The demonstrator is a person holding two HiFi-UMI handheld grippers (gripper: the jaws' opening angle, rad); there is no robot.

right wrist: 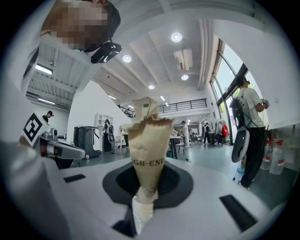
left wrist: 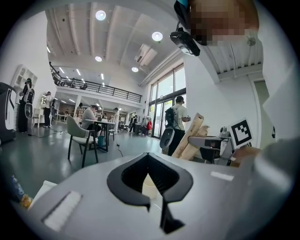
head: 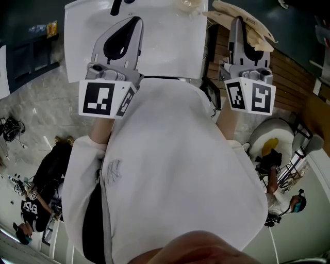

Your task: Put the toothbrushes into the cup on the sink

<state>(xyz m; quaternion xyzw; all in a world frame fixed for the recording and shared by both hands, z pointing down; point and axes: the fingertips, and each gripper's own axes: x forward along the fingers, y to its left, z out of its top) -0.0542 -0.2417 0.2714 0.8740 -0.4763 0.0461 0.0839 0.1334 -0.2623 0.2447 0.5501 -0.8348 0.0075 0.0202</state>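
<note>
A tan paper toothbrush packet (right wrist: 149, 154) with dark print stands upright between the jaws of my right gripper (right wrist: 147, 190), which is shut on its lower end. From the head view the packet (head: 250, 28) juts past the right gripper (head: 240, 25), to the right of a white sink top (head: 170, 46). Over that white top my left gripper (head: 136, 21) hangs with its tips together. In the left gripper view the jaws of this gripper (left wrist: 150, 159) meet, and a pale patch shows through the gap behind them. A pale round thing (head: 188, 4) lies at the sink's far edge, cut off.
A dark fitting (head: 117, 6) stands at the back of the sink. Brown wooden slats (head: 289, 77) run to the right of it. The person's white shirt (head: 175, 170) fills the middle of the head view. People and chairs (left wrist: 84, 136) are far off in the hall.
</note>
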